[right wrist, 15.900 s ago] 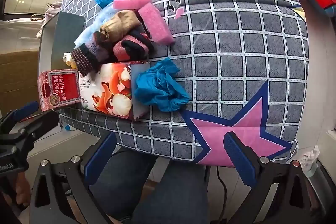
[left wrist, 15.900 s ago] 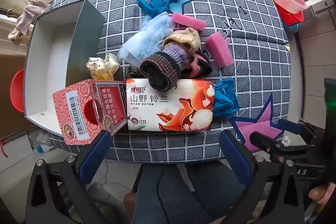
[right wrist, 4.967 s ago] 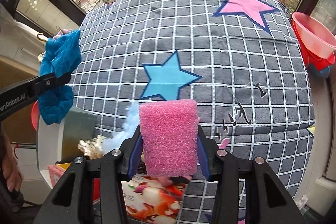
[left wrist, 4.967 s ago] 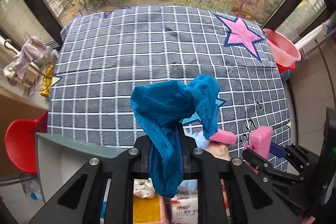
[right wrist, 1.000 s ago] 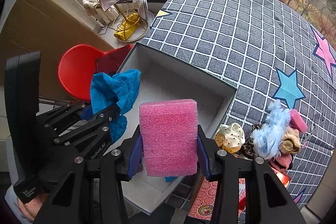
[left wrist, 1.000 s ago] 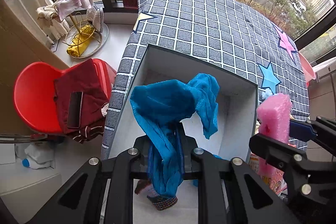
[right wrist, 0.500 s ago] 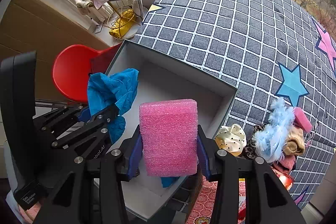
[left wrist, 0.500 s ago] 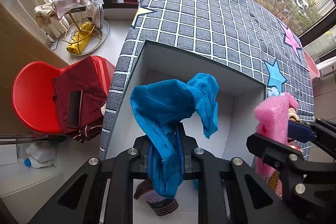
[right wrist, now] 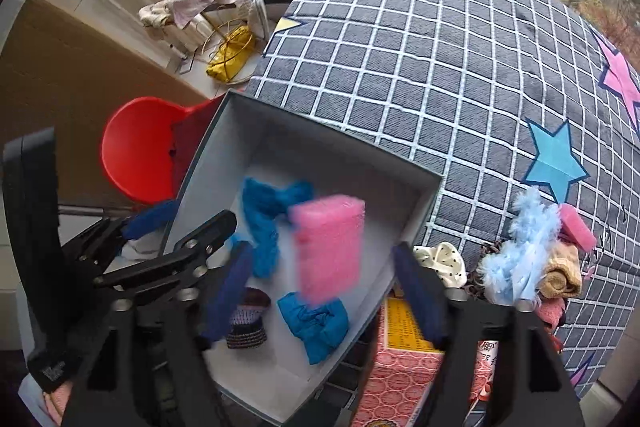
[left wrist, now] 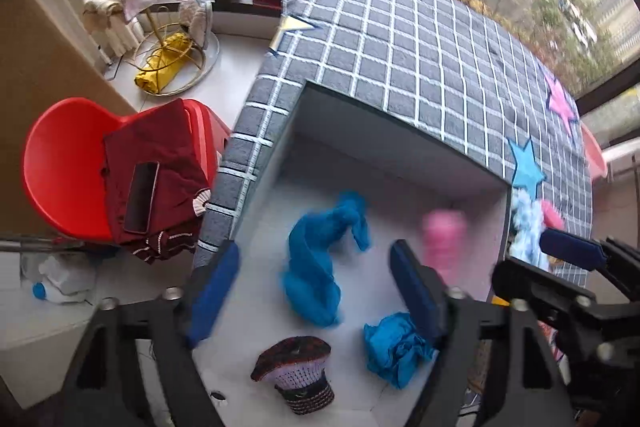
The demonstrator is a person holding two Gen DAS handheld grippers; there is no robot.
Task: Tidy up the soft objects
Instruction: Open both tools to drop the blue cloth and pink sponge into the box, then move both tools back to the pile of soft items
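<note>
Stood over the open white box [right wrist: 416, 195] at the left edge of the checked table [right wrist: 440, 67], both pairs of tongs: left tongs [left wrist: 316, 291] and right tongs [right wrist: 324, 291], each just spread wide, nothing pressed between the pads. Blurred between the left pads but free of them, a long blue cloth [left wrist: 320, 259]; blurred likewise between the right pads, a pink sponge [right wrist: 328, 247], loose above the box floor. Counted inside the box: two blue cloths, the second crumpled [right wrist: 316, 323] near the front wall, one striped knit piece [left wrist: 296, 383], one pink sponge. Crowded close together over the box, the two tools, left frame beside the right. Beside the box's right wall: a cream dotted bundle [right wrist: 440, 263], a pale blue fluffy thing [right wrist: 520, 247], a second pink sponge [right wrist: 576, 227], a red carton [right wrist: 400, 367]. Beyond, much bare checked cloth. Off the table's left edge, a red chair [left wrist: 60, 167].
</note>
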